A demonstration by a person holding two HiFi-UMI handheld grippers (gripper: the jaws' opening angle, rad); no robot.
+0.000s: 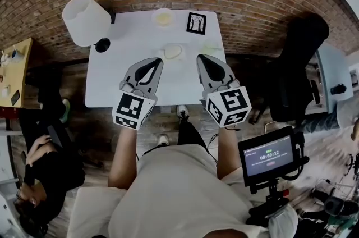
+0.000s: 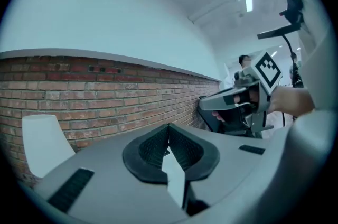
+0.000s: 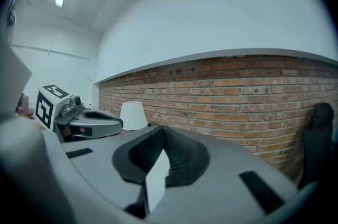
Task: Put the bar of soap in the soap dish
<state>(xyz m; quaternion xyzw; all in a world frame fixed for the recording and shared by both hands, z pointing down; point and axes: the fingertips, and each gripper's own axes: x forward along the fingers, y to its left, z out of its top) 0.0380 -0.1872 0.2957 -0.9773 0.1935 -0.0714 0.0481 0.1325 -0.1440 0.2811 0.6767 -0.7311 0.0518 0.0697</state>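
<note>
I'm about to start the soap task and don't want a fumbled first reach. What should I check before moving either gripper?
1. Left gripper empty: ok, its jaws are shut on nothing.
2. Right gripper empty: ok, its jaws are shut on nothing.
3. Jaws ready to grasp: not ok, both need opening first.
4. Soap and dish identified: cannot tell. A round dish with something yellowish in it sits near the far edge of the table, and a pale oval piece lies nearer. Both are too small to name.
5. Lamp out of the way: ok, it stands at the far left corner, apart from both.
</note>
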